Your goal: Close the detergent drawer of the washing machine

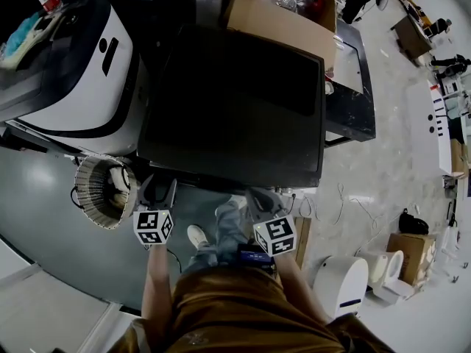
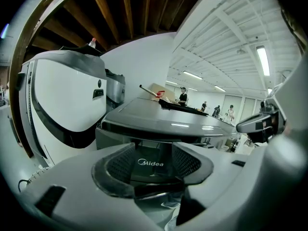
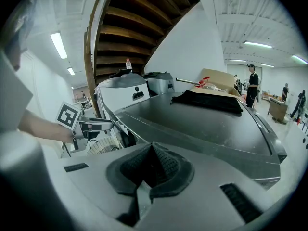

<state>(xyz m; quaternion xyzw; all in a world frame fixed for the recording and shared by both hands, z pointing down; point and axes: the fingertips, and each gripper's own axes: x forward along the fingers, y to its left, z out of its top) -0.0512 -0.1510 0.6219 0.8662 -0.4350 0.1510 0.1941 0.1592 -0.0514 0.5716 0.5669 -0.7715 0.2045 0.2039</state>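
Note:
The washing machine is a dark grey box with a flat lid, seen from above in the head view. Its front face is hidden under the lid's near edge, so no detergent drawer shows there. My left gripper is at the front left corner. Its jaws stand open around a dark front panel with a Midea logo; whether that panel is the drawer I cannot tell. My right gripper hovers at the front right edge, above the lid. Its pads meet with nothing between them.
A white rounded machine stands close on the left. A ribbed round basket lies on the floor by the left gripper. A cardboard box and a black table are behind. A white bin stands at the right. People stand far off.

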